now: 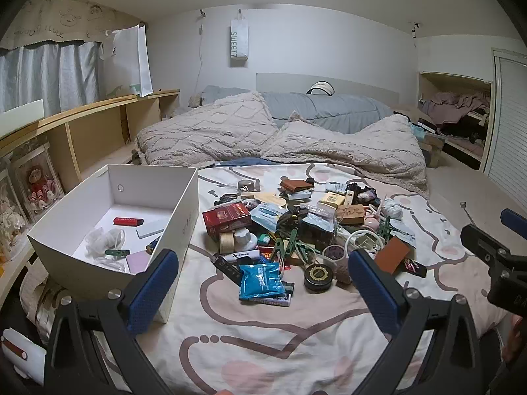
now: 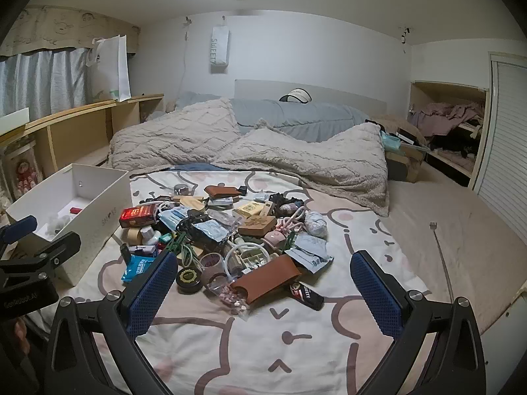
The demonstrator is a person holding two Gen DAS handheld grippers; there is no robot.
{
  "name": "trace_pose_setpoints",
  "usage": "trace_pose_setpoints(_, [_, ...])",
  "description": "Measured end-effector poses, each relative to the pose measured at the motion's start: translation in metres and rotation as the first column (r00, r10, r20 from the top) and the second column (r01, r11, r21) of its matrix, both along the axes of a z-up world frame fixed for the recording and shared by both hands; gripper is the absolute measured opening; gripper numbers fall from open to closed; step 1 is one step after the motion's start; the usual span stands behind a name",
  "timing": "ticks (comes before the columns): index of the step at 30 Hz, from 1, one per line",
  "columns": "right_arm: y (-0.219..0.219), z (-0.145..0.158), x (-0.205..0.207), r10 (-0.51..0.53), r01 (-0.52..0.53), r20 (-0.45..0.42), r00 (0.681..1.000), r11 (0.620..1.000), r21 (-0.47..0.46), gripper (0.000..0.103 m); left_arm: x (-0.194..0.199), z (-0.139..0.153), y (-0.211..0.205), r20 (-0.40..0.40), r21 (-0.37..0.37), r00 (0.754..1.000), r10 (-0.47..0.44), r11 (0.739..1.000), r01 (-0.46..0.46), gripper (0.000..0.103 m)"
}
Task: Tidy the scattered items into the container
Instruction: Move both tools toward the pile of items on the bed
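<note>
Left wrist view: the left tool [image 1: 263, 283] stands spread wide and empty above the near part of the bed sheet [image 1: 263, 345], with nothing between its blue pads. The white container [image 1: 184, 227], an open cardboard box, sits on the left edge of the bed and already holds a red lighter [image 1: 128, 221] and a few small pieces. The scattered items [image 1: 306, 227] lie heaped in the middle of the sheet, just right of the box. The blue foil pouch [image 1: 262, 279] lies nearest; it looks light, soft and somewhat slippery, so a grip across its flat middle seems best. The black round tin [image 1: 318, 276] beside it looks stiff and smooth; a hold across its rim would likely be firmer. The right tool shows at the far right edge. Right wrist view: the right tool [image 2: 263, 283] is likewise spread and holds nothing. A brown leather pouch [image 2: 270, 278] lies closest, open-mouthed, with small beads [image 2: 234, 299] spilled at its opening; it looks pliable, and lifting it mouth-up would probably limit further spillage. The surface is a soft printed sheet that will yield under pressure. Beyond lie rumpled blankets [image 2: 263, 144], a wooden shelf [image 2: 82, 115] at left and a dim alcove at right.
</note>
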State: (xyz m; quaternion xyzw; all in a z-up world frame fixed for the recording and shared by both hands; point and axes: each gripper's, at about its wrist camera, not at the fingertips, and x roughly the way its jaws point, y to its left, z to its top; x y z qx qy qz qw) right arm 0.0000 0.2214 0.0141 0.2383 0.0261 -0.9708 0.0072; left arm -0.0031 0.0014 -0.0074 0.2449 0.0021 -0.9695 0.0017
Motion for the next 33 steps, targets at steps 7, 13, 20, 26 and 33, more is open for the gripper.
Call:
trace_pose_setpoints(7, [-0.0010, 0.0000, -0.0005, -0.002, 0.002, 0.004, 1.000, 1.000, 0.003, 0.103, 0.0009, -0.0016, 0.0007, 0.004, -0.002, 1.000, -0.002, 1.000, 0.002, 0.103])
trace_pose_setpoints(13, [-0.0034, 0.0003, 0.0008, -0.002, 0.002, 0.002, 1.000, 1.000, 0.013, 0.103, 0.0014, -0.0014, 0.0015, 0.004, -0.002, 1.000, -0.001, 1.000, 0.001, 0.103])
trace_pose_setpoints(20, [-0.0041, 0.0000, 0.0009, -0.002, 0.002, 0.003, 1.000, 1.000, 0.010, 0.103, 0.0017, -0.0005, 0.0024, 0.001, -0.003, 1.000, 0.001, 1.000, -0.001, 0.103])
trace_pose_setpoints(26, [-0.0045, 0.0001, 0.0013, -0.005, 0.005, 0.003, 1.000, 1.000, 0.011, 0.103, 0.0019, -0.0005, 0.0022, 0.001, -0.004, 1.000, 0.000, 1.000, 0.000, 0.103])
trace_pose_setpoints(33, [-0.0059, 0.0004, 0.0013, -0.010, 0.010, 0.001, 1.000, 1.000, 0.015, 0.103, 0.0021, 0.0003, 0.0022, 0.001, -0.002, 1.000, 0.001, 1.000, -0.001, 0.103])
